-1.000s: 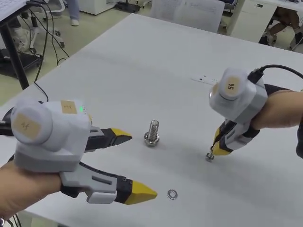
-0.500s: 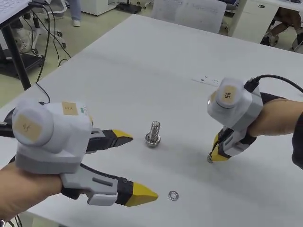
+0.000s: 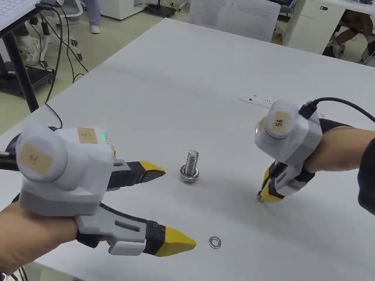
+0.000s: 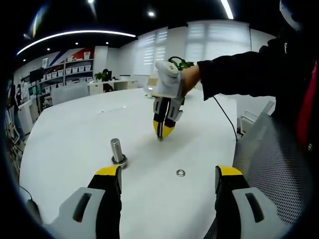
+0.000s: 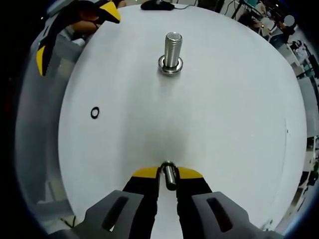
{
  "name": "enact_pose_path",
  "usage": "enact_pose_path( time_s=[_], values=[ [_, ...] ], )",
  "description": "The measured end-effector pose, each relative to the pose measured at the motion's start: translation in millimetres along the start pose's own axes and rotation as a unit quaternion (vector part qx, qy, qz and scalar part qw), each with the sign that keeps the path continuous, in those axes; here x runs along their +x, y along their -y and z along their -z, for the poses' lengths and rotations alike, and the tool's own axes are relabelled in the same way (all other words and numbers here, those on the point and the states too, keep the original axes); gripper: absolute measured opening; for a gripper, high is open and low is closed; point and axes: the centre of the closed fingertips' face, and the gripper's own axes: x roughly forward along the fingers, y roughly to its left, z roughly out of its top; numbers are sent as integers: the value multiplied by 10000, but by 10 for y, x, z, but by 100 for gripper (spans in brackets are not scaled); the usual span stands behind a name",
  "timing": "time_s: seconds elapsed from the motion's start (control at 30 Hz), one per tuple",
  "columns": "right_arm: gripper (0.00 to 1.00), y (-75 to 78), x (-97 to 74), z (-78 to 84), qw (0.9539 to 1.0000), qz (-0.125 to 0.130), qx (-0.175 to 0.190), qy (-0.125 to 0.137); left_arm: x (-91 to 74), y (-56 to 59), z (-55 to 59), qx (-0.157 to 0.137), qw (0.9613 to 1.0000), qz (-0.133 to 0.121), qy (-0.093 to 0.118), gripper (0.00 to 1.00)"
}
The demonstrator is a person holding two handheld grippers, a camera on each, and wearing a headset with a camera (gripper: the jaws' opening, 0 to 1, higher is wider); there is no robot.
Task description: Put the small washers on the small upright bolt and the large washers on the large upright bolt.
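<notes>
The large bolt (image 3: pixel 189 164) stands upright mid-table with a washer around its base; it also appears as the large bolt (image 5: pixel 172 50) and the large bolt (image 4: pixel 117 151). One small washer (image 3: pixel 215 242) lies flat near the front edge, seen too as the small washer (image 5: pixel 94 112) and the small washer (image 4: pixel 180 173). My left gripper (image 3: pixel 166 205) hovers open, left of the bolt and washer. My right gripper (image 3: pixel 268 194) points down at the table, its tips closed on the small bolt (image 5: pixel 169 175). In the left gripper view the right gripper (image 4: pixel 162 132) stands beyond the washer.
The white table (image 3: pixel 176 88) stretches far back, with a small printed mark (image 3: pixel 253 98) behind the right gripper. A black desk with cables (image 3: pixel 23 52) stands off the left edge. White cabinets and chairs (image 3: pixel 310 23) line the back.
My right gripper has sunk slightly and its tips now cover the small bolt, which showed beside them a second ago. The left gripper has hardly moved.
</notes>
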Motion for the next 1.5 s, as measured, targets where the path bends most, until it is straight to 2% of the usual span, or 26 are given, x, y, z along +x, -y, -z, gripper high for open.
enact_pose_path(
  time_s=[0.33,0.67,0.8,0.87,1.2,1.5],
  values=[
    [21,5,-8,0,10000,32,48,18,-2,-4,-2,-2,10000,-8,13,76],
    [38,65,-50,89,9995,176,224,132,7,-2,-6,14,10000,11,13,76],
    [42,57,-73,133,9992,197,320,150,12,2,-14,21,10000,23,20,76],
    [45,39,-81,158,9990,190,378,141,14,2,-18,27,10000,24,23,76],
    [46,-60,-138,287,9986,200,473,105,27,6,-27,36,10000,52,32,76],
    [46,-270,-139,316,9982,145,562,145,32,8,-39,59,10000,66,46,76]
  ],
)
